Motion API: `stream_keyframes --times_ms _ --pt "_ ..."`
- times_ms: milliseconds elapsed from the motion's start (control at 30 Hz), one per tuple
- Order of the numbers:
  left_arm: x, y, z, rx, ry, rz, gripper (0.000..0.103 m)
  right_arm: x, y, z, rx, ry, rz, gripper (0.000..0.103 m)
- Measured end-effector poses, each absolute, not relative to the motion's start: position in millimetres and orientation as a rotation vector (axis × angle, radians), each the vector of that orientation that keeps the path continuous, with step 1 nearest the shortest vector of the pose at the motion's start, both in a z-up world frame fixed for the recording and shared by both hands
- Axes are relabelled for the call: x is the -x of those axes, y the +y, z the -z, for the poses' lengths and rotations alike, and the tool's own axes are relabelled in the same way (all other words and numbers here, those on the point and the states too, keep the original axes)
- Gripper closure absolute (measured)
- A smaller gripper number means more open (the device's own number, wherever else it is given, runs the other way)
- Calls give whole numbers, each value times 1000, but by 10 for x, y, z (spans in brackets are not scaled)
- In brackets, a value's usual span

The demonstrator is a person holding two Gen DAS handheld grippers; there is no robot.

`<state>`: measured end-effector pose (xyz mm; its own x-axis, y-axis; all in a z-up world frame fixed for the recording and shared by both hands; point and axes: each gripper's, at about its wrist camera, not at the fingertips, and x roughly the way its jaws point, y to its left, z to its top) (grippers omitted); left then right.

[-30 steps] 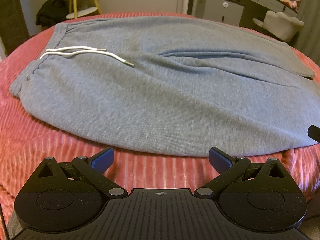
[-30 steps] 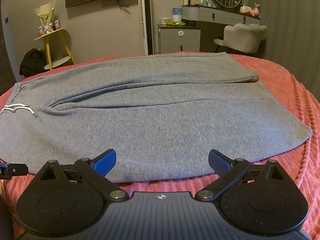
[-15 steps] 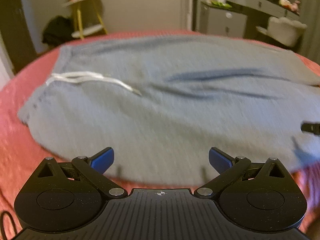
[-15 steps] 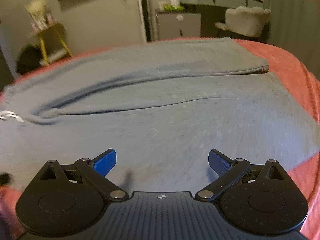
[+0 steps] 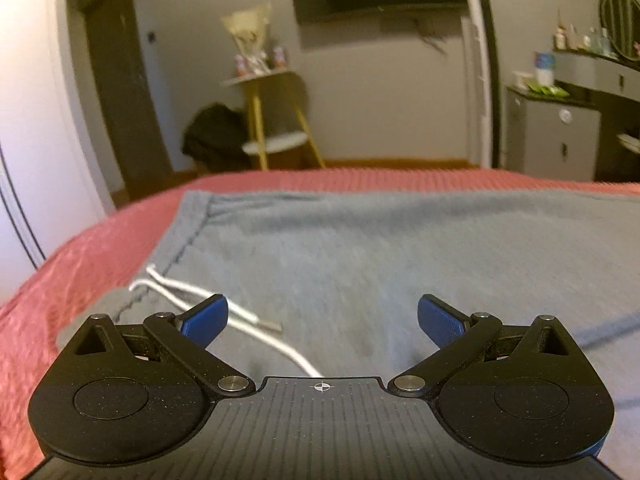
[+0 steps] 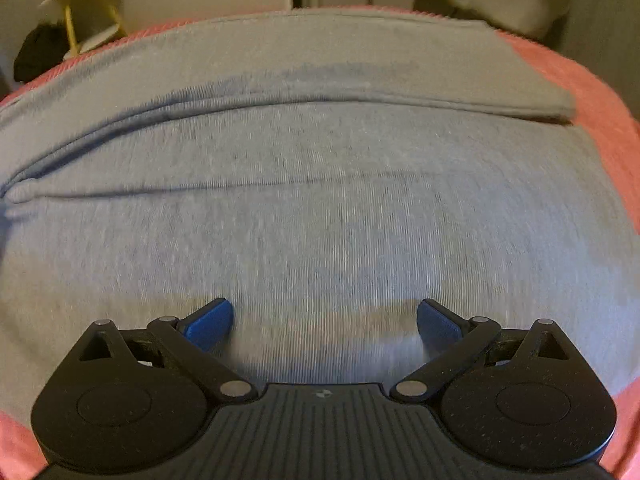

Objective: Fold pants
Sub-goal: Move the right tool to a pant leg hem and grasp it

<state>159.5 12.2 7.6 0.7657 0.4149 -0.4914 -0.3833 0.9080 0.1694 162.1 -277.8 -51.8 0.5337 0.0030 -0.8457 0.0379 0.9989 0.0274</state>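
Left wrist view: left gripper (image 5: pixel 322 320) spread wide over the grey pants (image 5: pixel 400 264) on the red bed (image 5: pixel 100 248), drawstring (image 5: pixel 240 312) underneath. Right wrist view: right gripper (image 6: pixel 325 320) also wide, empty, low over a pant leg (image 6: pixel 320 216).

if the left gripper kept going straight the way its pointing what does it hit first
Most likely the grey pants. The open left gripper hovers low over the waistband end, with the white drawstring just left of its line. Depth is blurry, so it could skim over toward the red bedspread.
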Motion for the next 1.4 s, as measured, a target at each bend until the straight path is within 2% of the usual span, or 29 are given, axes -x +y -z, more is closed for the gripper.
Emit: stream_keyframes --times_ms 200,267,367,500,633,700,733,767,800,833,867,967,1067,1200,1300,1400 --pt "-1644 400 71 43 556 -482 0 -2932 -3498 32 -401 867 165 6" --pt "-1643 439 158 49 547 -484 0 -3483 -3684 -13 -516 848 229 21" --pt "-1728 498 321 56 610 -497 0 -4172 -3840 -41 -631 797 322 34" --pt "-1774 524 441 94 628 -499 0 -4806 -3890 149 -669 825 433 34" --pt "-1789 521 535 102 612 -504 0 -5069 -3805 336 -616 840 511 32" --pt "-1787 519 539 110 611 -505 0 -5142 -3731 381 -544 839 520 34" --pt "-1780 526 536 117 611 -503 0 -5145 -3711 374 -507 846 526 43" --pt "-1766 538 537 130 611 -499 0 -5146 -3679 365 -458 852 538 56" --pt "-1759 557 546 142 609 -494 0 -5131 -3661 366 -421 853 542 61" --pt "-1764 576 549 152 608 -489 0 -5081 -3631 329 -410 850 537 73" --pt "-1749 596 553 166 606 -482 0 -5008 -3634 284 -418 839 518 94" --pt "-1722 639 563 192 599 -464 0 -4570 -3683 83 -521 730 445 97" --pt "-1721 643 567 196 596 -462 0 -3733 -3705 -90 -610 574 367 97" --pt "-1711 658 561 209 587 -455 0 -2433 -3784 94 -731 458 362 97" --pt "-1673 680 524 220 594 -439 0 -1839 -3789 450 -790 459 409 98" --pt "-1655 700 415 228 628 -397 0 -1890 -3933 656 -866 553 407 92"
